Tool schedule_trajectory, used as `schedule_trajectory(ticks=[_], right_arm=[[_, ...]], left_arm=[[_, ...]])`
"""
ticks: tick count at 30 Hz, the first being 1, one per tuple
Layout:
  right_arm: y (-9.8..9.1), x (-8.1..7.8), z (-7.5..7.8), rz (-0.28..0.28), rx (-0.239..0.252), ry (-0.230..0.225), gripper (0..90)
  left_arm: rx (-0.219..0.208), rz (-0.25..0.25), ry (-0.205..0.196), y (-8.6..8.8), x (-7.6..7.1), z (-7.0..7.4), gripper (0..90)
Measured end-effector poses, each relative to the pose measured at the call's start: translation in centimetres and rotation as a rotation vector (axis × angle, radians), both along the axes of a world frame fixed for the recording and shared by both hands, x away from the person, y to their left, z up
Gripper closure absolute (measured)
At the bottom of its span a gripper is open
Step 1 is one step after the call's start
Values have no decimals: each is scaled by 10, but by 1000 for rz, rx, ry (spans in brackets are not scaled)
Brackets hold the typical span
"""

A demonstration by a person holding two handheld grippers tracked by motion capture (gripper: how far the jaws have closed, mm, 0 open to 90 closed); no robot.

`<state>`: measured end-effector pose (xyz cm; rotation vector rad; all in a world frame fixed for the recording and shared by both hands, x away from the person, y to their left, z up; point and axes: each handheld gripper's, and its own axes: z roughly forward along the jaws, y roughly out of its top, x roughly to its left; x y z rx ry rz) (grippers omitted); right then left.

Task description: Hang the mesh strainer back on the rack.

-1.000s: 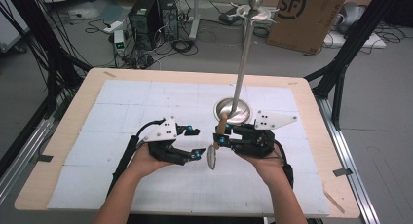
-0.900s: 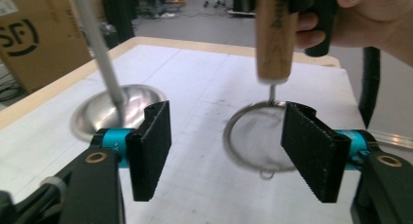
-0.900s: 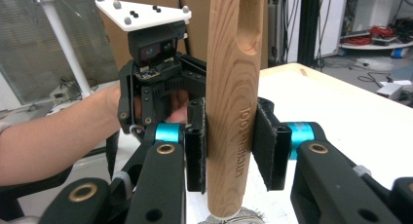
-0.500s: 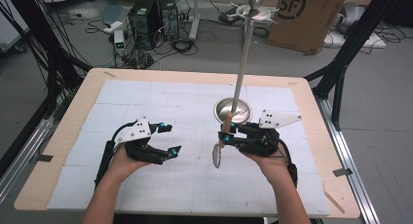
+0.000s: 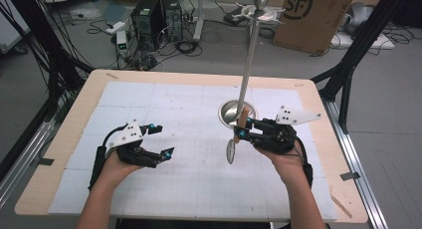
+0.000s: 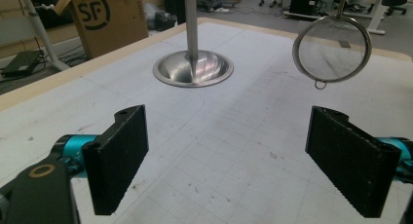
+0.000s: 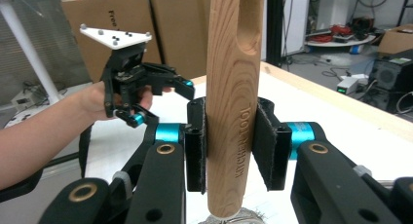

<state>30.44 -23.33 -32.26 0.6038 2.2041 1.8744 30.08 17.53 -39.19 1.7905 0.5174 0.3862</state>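
Observation:
My right gripper [image 5: 241,134] is shut on the wooden handle [image 7: 233,87] of a small metal mesh strainer [image 5: 231,152]. The handle stands upright and the sieve hangs below it over the mat. Close behind it stands a tall metal stand [image 5: 249,64] on a dish-shaped base [image 5: 238,112]. My left gripper [image 5: 164,139] is low over the mat to the left, well apart from the strainer. Its jaws have just been opening and nothing is between them. In the left gripper view the strainer [image 6: 332,48] hangs at upper right and the stand's base [image 6: 193,68] sits ahead.
A white gridded mat [image 5: 199,179] covers the wooden table [image 5: 74,114]. Cardboard boxes [image 5: 308,15], computer gear and cables lie on the floor beyond the far edge. Black frame legs [image 5: 348,74] stand at the table's right.
My left gripper has drawn away to the left from the strainer's sieve and its jaws have spread wide. The right gripper has shifted slightly right with the strainer.

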Motion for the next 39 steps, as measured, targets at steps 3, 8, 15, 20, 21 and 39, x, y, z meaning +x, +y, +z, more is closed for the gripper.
schedule_trajectory(ticks=[3, 8, 15, 20, 21, 39], right_arm=[[-3, 3, 5, -13, -6, -2, 690], [-8, 8, 14, -35, -13, -11, 690], [-16, 14, 32, -70, -38, -21, 690], [-22, 20, 45, -107, -53, -46, 690], [-23, 21, 47, -110, -52, -50, 689], [-45, 50, 91, -208, -55, -55, 690]], left_arm=[[-9, -8, -3, 2, -2, 2, 162], [21, -2, -4, 1, -3, 1, 161], [20, 4, -7, 2, -3, 2, 162], [13, 15, -4, 7, -3, 3, 162], [9, 16, -3, 8, -3, 3, 162], [29, 39, 1, 11, -3, 2, 163]])
